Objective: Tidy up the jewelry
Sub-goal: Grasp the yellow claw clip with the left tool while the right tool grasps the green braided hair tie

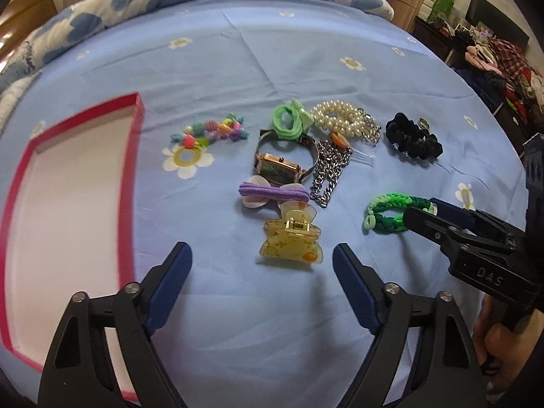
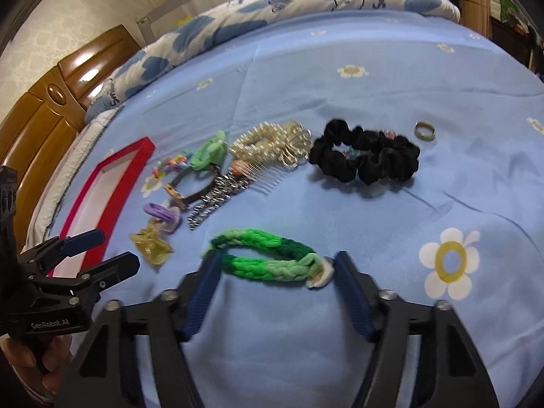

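Bracelet [image 2: 268, 255] lies between released right tongs [image 2: 275, 272]; left tongs [image 1: 261, 255] gape.

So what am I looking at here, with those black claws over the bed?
No robot: a person holds a two-finger gripper in each hand, each carrying a camera looking along its fingers. The left camera shows the left gripper open before a yellow hair claw. The right camera shows the right gripper straddling a green braided bracelet, nothing lifted yet. On the blue bedspread lie a watch, pearls, a black scrunchie and a red-rimmed tray.
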### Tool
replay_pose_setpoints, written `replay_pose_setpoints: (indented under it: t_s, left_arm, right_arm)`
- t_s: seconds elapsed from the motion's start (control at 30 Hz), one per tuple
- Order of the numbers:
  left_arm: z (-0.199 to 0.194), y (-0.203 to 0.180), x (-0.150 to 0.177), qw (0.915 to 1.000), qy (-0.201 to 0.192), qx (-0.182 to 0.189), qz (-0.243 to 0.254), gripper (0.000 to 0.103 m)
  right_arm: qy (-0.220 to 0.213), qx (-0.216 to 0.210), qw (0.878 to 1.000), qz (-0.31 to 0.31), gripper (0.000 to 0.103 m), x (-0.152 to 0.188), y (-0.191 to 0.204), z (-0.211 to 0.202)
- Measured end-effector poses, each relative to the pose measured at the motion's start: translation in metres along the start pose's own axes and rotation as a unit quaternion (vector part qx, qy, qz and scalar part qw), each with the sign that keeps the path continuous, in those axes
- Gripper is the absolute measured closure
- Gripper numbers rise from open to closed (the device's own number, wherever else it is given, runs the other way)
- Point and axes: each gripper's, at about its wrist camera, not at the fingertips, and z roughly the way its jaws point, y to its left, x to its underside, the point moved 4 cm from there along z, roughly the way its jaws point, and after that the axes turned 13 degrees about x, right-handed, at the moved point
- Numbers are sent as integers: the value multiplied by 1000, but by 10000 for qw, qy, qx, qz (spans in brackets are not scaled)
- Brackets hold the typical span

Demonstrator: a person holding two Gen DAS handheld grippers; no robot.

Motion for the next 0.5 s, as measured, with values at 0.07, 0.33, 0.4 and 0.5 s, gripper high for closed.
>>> replay_pose_setpoints:
  t_s: [0.07, 0.33, 0.4, 0.5]
  left_arm:
    - [6, 0, 0, 10000, 56, 23, -2, 28]
    - [19, -1, -1, 9998, 158, 123, 12, 65]
    - [16, 0, 0, 9997, 129, 208, -4, 65]
    - [11, 1, 2, 9994, 103, 318, -45, 65]
  right_arm:
    - [-38, 48, 10000, 3, 54, 0, -3, 0]
    - [-317, -38, 9990, 311, 81, -5, -19, -9]
    - [-368, -104, 9986, 374, 81, -3, -21, -13]
    - [-460, -163, 9979, 431, 82, -1, -20, -19]
